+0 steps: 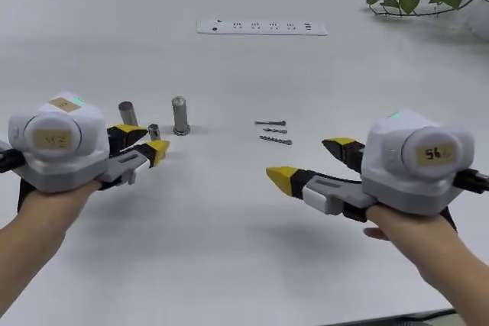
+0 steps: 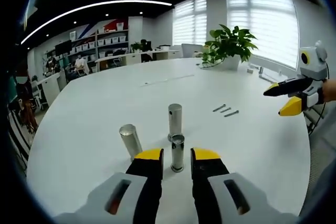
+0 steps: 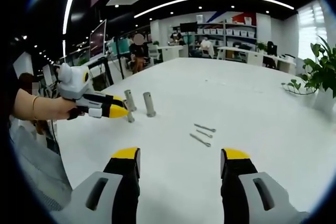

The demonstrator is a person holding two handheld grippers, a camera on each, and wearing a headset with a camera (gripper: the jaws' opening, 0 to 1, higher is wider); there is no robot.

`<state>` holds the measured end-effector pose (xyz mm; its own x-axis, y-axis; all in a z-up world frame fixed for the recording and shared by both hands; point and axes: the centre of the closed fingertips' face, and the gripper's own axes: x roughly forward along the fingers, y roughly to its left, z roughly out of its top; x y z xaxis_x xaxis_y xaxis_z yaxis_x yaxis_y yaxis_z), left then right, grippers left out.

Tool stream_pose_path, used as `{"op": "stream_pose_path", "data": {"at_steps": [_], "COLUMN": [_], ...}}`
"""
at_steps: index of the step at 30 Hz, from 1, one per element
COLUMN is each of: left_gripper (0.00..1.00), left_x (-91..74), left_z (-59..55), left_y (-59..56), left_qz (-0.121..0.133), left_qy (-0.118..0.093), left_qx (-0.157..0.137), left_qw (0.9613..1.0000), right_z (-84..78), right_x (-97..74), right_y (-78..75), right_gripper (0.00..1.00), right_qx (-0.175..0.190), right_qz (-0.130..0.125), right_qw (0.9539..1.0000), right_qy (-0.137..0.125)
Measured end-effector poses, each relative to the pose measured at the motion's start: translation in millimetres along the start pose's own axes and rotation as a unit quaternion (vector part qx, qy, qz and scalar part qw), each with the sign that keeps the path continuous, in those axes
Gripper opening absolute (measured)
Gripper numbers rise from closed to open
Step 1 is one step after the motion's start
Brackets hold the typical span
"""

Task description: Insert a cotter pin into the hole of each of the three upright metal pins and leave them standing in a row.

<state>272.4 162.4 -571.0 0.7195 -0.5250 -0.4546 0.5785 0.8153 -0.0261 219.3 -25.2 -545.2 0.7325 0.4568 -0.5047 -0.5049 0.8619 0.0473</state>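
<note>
Head view: my left gripper (image 1: 144, 140) is at the three upright metal pins (image 1: 179, 114). Right gripper (image 1: 309, 159) is near three loose cotter pins (image 1: 273, 131) lying on the table (image 1: 229, 219).
Left gripper view: jaws slightly apart, straddling the short pin (image 2: 177, 153), gaps both sides.
Right gripper view: jaws wide, holding nothing.

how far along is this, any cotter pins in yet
Done: nothing yet; the three cotter pins lie loose on the table, none in a hole. In hand: the left gripper is open, its fingers either side of the nearest metal pin without gripping it; the right gripper is open and empty. Left: all three insertions; the three metal pins already stand upright.
</note>
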Motion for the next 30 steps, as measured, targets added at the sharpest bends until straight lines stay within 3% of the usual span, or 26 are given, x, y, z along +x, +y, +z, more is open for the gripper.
{"op": "stream_pose_path", "data": {"at_steps": [10,20,30], "left_gripper": [0.06,0.05,0.05], "left_x": [5.6,9.7,8.7], "left_z": [-1.0,0.7,0.2], "left_y": [-0.5,-4.6,-27.5], "left_qz": [-0.007,-0.020,-0.059], "left_qy": [0.004,0.002,0.001], "left_qx": [0.028,0.031,0.053], "left_qw": [0.9996,0.9993,0.9969], "right_z": [3.4,2.1,4.7], "right_x": [4.4,5.9,0.8], "right_y": [0.6,4.7,-0.3], "right_gripper": [0.59,0.60,0.60], "right_qx": [0.002,-0.009,-0.008], "right_qz": [-0.007,-0.003,-0.005], "right_qw": [1.0000,1.0000,1.0000], "right_qy": [-0.006,0.001,-0.002]}}
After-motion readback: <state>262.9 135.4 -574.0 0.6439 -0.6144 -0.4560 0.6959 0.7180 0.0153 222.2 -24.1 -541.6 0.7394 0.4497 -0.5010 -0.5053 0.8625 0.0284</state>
